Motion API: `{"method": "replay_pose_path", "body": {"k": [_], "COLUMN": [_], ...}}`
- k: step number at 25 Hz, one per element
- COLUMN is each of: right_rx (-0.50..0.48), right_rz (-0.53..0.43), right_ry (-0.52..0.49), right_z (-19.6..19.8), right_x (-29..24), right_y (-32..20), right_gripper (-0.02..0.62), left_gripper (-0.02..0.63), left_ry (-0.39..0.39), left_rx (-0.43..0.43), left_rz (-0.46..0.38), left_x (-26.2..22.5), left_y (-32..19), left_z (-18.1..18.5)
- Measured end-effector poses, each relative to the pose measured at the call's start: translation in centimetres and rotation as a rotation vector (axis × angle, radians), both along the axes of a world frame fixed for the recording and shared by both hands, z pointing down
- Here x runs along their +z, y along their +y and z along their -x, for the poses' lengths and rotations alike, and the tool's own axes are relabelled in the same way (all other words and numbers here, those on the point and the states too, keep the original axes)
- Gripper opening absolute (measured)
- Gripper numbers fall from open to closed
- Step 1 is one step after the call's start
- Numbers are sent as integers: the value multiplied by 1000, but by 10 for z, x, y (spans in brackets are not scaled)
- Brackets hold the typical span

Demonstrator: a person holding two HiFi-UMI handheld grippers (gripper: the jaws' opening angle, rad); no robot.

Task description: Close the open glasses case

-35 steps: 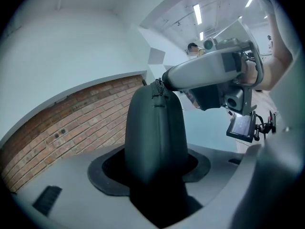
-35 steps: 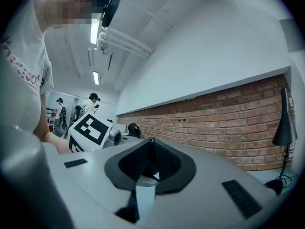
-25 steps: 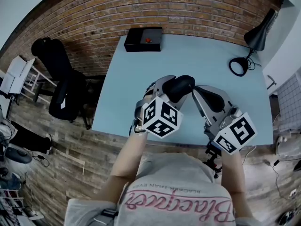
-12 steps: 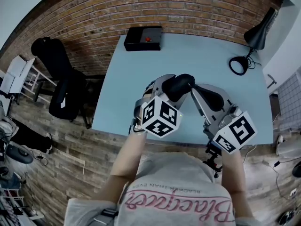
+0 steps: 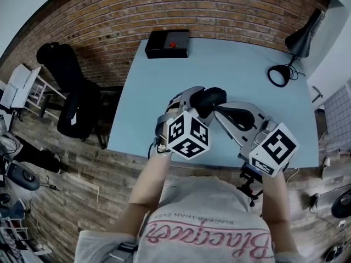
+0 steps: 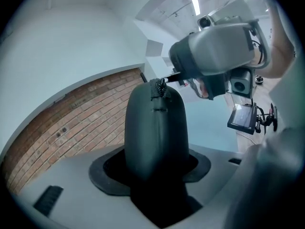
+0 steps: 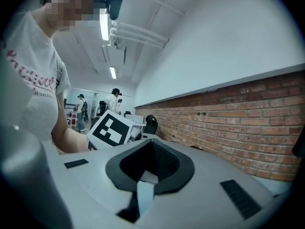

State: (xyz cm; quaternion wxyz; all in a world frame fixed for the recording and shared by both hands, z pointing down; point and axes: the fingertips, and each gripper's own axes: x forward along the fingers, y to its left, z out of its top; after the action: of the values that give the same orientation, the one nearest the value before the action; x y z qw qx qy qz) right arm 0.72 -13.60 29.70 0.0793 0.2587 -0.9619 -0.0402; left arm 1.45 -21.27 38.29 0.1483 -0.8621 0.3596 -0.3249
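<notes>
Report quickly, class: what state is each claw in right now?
Left claw: closed on the glasses case.
Right claw: closed, holding nothing.

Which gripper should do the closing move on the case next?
Right. The left gripper is clamped on the glasses case, holding it; the right gripper, jaws shut and empty, sits beside it, free.

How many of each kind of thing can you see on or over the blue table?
Grippers: 2 (left gripper, right gripper)
Glasses case: 1
Black box: 1
Lamp: 1
Total: 5
</notes>
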Motion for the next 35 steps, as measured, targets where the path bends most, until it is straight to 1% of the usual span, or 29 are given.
{"method": "replay_pose_path", "body": {"k": [2,4,8,13,16,18,24,27,30,35], "right_rx": [67,111,155,266,334,373,441,477,506,555], "right_rz": [-72,-112,-125,-143,-153,-151,-142,-174,-202,-156], "right_ry": [33,40,-6,-57,-72,-87,-102,-98,-75,-112], "right_z": [-4,-6,-13,-36,-47,-54,-64,-66,-67,-72], "right_x": [-1,-3,-9,-14,-13,-12,-3,-2,0,7], "right_y": [-5,-8,-11,-22,-30,-34,-41,-41,-42,-47], "right_gripper": [20,20,20,20,20,20,20,20,20,18], "left_gripper": [258,258,258,258,259,258,259,258,258,259], "left_ry": [26,60,159,307,404,452,586,659,714,814], "left_rx": [-2,-2,1,-1,3,4,33,34,29,23], "left_rz": [12,19,42,59,35,8,-44,-64,-68,-83], "left_x": [4,7,5,-9,-24,-35,-60,-70,-76,-87], "left_y": [-1,0,3,5,4,4,10,13,13,15], "left_z": [1,2,0,-3,-5,-7,-12,-7,-4,2]}}
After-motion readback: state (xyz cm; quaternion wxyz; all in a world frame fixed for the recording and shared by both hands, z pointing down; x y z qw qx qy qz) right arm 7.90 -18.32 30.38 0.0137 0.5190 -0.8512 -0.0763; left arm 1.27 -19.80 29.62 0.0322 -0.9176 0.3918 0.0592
